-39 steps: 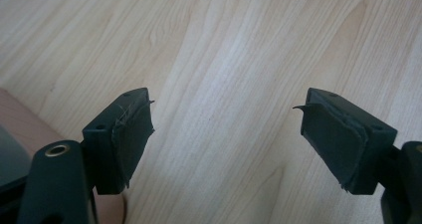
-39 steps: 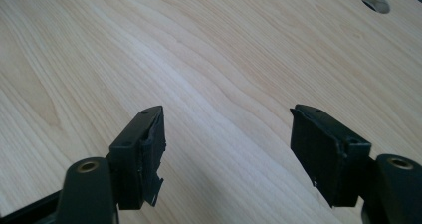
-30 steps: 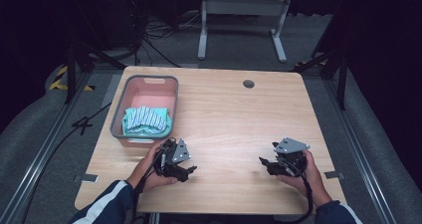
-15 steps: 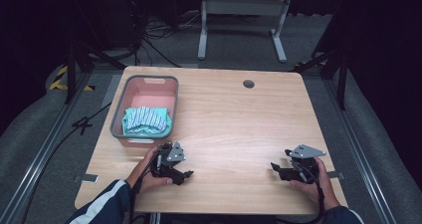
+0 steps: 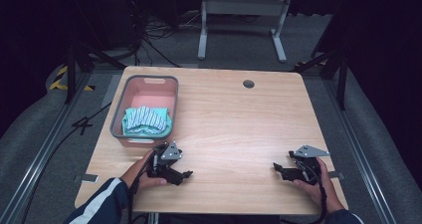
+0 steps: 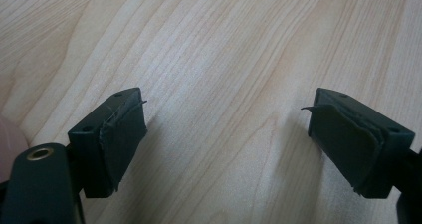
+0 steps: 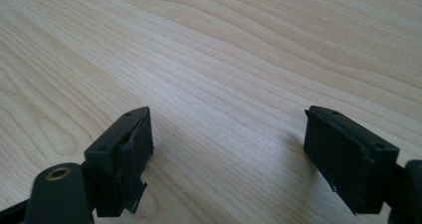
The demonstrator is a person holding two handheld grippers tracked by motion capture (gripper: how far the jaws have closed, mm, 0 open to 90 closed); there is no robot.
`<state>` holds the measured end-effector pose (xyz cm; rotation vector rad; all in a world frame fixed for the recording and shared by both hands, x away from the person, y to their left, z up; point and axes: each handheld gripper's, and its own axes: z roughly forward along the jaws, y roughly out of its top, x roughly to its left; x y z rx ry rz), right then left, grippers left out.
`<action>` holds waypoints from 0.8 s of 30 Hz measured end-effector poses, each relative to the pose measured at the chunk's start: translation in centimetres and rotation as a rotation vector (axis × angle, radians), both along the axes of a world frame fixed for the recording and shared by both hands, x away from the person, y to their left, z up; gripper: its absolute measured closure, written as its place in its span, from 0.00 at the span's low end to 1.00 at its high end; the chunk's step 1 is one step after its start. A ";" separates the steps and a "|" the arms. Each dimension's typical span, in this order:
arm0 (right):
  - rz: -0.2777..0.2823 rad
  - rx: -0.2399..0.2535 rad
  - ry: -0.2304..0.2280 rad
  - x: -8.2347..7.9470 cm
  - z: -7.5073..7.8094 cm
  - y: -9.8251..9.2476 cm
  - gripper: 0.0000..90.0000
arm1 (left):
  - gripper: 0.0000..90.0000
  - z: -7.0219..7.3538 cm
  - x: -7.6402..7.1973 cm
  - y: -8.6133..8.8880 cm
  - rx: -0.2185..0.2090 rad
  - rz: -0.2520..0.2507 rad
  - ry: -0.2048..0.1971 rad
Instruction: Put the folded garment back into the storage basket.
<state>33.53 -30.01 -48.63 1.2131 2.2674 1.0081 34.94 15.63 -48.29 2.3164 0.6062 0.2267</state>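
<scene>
A pink tray (image 5: 120, 115) with a grey rim stands at the table's left side, and a folded teal and white striped cloth (image 5: 145, 120) lies in its near half. My left gripper (image 5: 185, 174) rests low over the wood just in front of the tray, held in a hand. In the left gripper view the left gripper (image 6: 225, 129) is open over bare wood. My right gripper (image 5: 275, 167) sits near the table's front right, also hand-held. The right gripper view has the right gripper (image 7: 228, 149) open, its jaws wide apart with nothing between them.
The wooden table (image 5: 239, 119) has a round cable hole (image 5: 248, 83) near its far edge. Beyond the table a grey metal stand (image 5: 241, 7) rests on the dark floor, with cables to the left. Yellow and black tape (image 5: 62, 77) marks the floor at far left.
The right gripper has slid toward the table's front right edge. The left gripper has shifted slightly nearer the front edge. Both stay open.
</scene>
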 end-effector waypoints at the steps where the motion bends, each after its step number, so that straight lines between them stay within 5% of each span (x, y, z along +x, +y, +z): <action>1: -0.003 -0.002 0.000 0.0 0.0 0.0 0.22 | 0.16 0.0 0.0 0.0 0.001 0.001 0.000; 24: 0.007 0.003 0.005 0.1 0.0 -0.1 0.21 | 0.13 0.0 -0.1 -0.4 0.001 0.026 0.007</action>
